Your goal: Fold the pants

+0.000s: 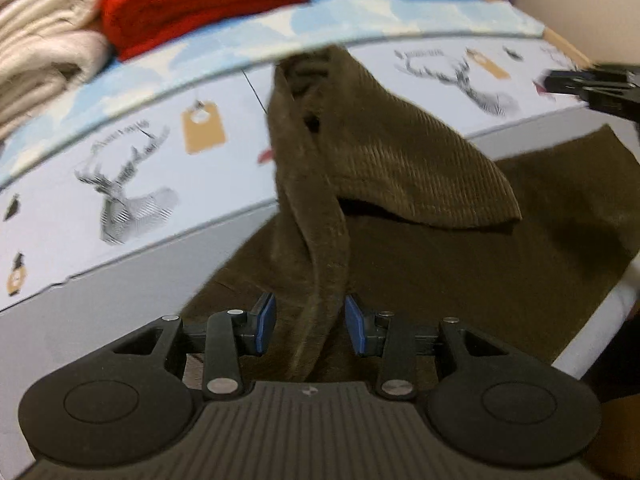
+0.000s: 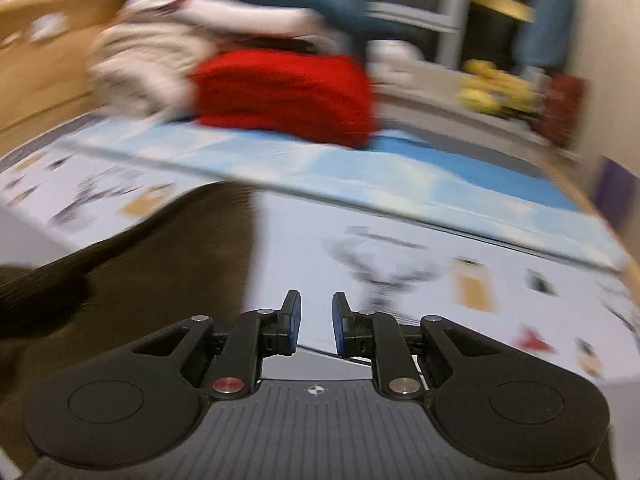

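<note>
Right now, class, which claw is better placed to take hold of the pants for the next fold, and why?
Left. The left claw already has a fold of the pants between its open pads. The right claw is empty, over the bare printed sheet.

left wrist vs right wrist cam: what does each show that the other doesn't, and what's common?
Left wrist only: the left gripper, jaws apart with a raised ridge of the brown pants running between the pads, which don't seem to press it; the right gripper at the right edge, blurred.

Right wrist only: the right gripper's jaws with nothing between them, over the printed sheet; yellow things and a window frame behind, blurred.

Both: pants, red folded cloth, cream pile, printed sheet.
</note>
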### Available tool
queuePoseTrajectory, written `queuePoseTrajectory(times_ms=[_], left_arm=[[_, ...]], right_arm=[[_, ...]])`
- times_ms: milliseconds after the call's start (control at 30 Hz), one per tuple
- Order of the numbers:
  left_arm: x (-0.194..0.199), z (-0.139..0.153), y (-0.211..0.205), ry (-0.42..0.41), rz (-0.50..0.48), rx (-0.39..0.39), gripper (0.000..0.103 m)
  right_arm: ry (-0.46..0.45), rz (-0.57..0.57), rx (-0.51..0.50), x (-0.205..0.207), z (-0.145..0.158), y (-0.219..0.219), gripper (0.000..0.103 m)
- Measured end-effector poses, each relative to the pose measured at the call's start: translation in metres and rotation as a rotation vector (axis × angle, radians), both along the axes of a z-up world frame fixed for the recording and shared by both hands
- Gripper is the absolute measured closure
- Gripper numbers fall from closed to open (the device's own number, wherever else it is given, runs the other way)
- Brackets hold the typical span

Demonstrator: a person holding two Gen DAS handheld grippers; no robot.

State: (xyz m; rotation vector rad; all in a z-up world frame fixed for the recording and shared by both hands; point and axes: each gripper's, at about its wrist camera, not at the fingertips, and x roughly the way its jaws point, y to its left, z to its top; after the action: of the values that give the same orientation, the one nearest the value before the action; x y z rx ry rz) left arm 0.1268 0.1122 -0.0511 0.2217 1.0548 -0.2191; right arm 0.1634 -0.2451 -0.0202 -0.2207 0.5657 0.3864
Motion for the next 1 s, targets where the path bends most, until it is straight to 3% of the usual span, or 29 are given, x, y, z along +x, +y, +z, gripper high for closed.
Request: queuePoseTrajectory(times_ms=[167, 233, 267, 300, 533, 667, 767, 800, 833, 867, 1000], left_arm=[[0.013, -0.03, -0.004, 0.091, -0.049, 0.088, 0.062], [0.019, -0.04, 0.002, 0.118, -0.039, 0.113, 0.074], [0.022, -0.04, 0.006, 0.11, -0.032, 0.122, 0.089], [0.024, -0.037, 0.012, 0.095, -0.015, 0.136, 0.09], [0.057, -0.018, 0.058, -0.116, 0.314, 0.317, 0.091], [0.085, -0.018, 0.088, -0.169, 0.495, 0.318, 0.09], [0.108, -0.035, 0.1, -0.147, 0.542, 0.327, 0.09], [0.115, -0.042, 0.101, -0.139, 0.545, 0.338, 0.09], [0.123, -0.049, 0.104, -0.128, 0.548, 0.349, 0.089], [0.129, -0.056, 0.107, -0.114, 0.557, 0.352, 0.089], [0.147, -0.071, 0.124, -0.095, 0.615, 0.321, 0.088]], right_arm=[[0.041, 0.187, -0.047, 0.004, -0.012, 0.093, 0.07], [0.057, 0.254, -0.065, 0.011, -0.019, 0.124, 0.064], [0.064, 0.281, -0.076, 0.013, -0.024, 0.139, 0.062], [0.071, 0.303, -0.087, 0.011, -0.029, 0.151, 0.06], [0.104, 0.391, -0.183, 0.031, -0.071, 0.213, 0.058], [0.07, 0.408, -0.27, 0.03, -0.088, 0.223, 0.057], [0.048, 0.408, -0.273, 0.029, -0.086, 0.216, 0.06], [0.051, 0.409, -0.253, 0.03, -0.084, 0.211, 0.066], [0.049, 0.401, -0.234, 0.03, -0.081, 0.204, 0.085], [0.045, 0.378, -0.215, 0.032, -0.077, 0.196, 0.094], [0.029, 0.239, -0.05, 0.044, -0.042, 0.144, 0.095]])
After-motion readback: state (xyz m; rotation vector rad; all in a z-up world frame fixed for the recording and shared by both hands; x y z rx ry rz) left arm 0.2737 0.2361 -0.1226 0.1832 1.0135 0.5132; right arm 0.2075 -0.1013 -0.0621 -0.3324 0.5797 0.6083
